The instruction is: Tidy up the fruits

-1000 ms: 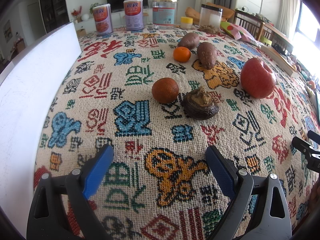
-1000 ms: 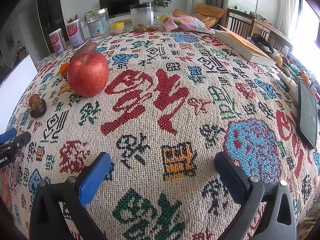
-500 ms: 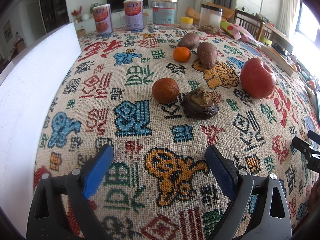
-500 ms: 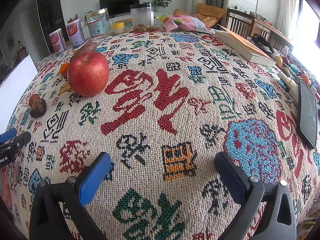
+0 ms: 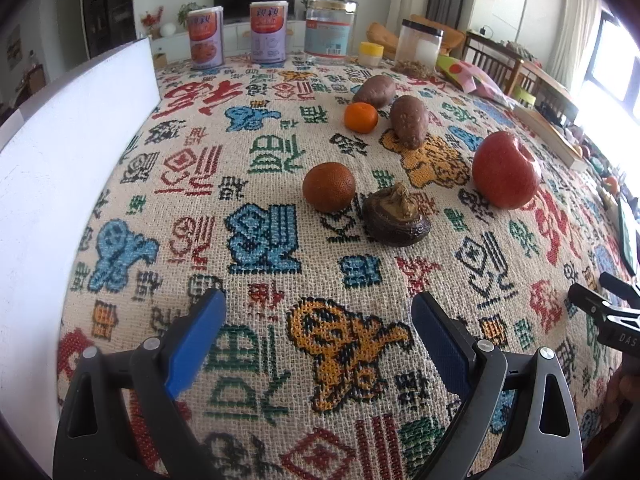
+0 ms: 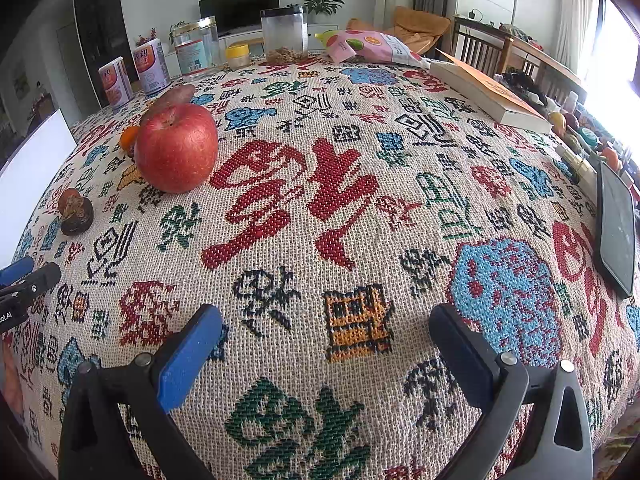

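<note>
The red apple [image 5: 505,171] sat on the patterned cloth of the tabletop [image 5: 264,240], and everything else can be placed from it. Just to its left in the left wrist view lay a dark, wrinkled fruit with a tan cap [image 5: 396,216], and touching or nearly touching that one, a brownish-orange round fruit [image 5: 329,187]. Farther back from the apple lay a small bright orange [image 5: 361,117] flanked by two brown, potato-like tubers [image 5: 409,121], all near one another but loose, in no row or container. Behind the apple, along the far edge, stood cans and jars [image 5: 205,36]. A white board [image 5: 60,152] rose well to the apple's left.

The left gripper [image 5: 316,328] hovered near the front edge with its fingers spread wide and nothing between them, well short of the apple. The right gripper [image 6: 326,340] was likewise released and empty, the apple off to its left and well apart from it.

By my judgement the sorting had not visibly begun: no fruit was gripped or gathered, and no bowl or tray was in view, so every piece remained to be moved.
</note>
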`<act>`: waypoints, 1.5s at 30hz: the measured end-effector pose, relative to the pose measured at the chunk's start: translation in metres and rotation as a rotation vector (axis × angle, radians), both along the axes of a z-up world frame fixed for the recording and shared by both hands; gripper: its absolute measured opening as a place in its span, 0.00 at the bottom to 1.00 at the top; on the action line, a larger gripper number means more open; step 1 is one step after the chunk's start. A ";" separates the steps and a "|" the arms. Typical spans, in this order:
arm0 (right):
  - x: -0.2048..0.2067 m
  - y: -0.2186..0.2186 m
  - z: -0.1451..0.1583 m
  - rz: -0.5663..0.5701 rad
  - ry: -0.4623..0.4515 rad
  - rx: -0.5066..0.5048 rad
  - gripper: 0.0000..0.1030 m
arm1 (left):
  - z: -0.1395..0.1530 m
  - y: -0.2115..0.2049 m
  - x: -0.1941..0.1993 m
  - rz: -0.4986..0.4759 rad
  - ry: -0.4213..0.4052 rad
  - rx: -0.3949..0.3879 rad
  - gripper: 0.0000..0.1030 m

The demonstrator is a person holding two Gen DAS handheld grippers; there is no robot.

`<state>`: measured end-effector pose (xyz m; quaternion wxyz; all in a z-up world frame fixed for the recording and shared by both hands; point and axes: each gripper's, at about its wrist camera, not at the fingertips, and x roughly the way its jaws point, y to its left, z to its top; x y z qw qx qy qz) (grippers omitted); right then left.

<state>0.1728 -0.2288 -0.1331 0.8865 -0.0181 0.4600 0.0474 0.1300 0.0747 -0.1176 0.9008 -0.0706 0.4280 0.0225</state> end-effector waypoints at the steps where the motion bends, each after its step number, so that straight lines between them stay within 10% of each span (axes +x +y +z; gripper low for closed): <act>1: 0.000 0.000 0.000 0.000 0.000 0.000 1.00 | 0.001 0.004 -0.002 -0.005 -0.013 -0.036 0.92; 8: 0.000 0.000 0.000 0.000 0.000 0.000 1.00 | 0.022 0.050 0.023 0.118 -0.022 -0.252 0.90; 13: 0.000 0.000 0.000 0.000 0.000 0.000 1.00 | 0.027 0.035 0.066 0.068 -0.011 -0.181 0.89; 17: 0.000 0.000 0.000 0.000 0.000 0.000 1.00 | 0.010 0.019 0.084 -0.001 0.067 -0.139 0.51; 23: 0.000 0.000 0.000 0.000 0.001 0.000 1.00 | 0.009 0.024 0.073 -0.008 0.043 -0.114 0.29; 40: 0.000 0.000 0.000 0.000 0.001 0.000 1.00 | 0.008 0.034 -0.019 -0.027 0.025 0.010 0.33; 45: 0.000 0.000 0.000 0.001 0.001 0.000 1.00 | 0.003 0.031 -0.014 -0.007 0.003 0.007 0.74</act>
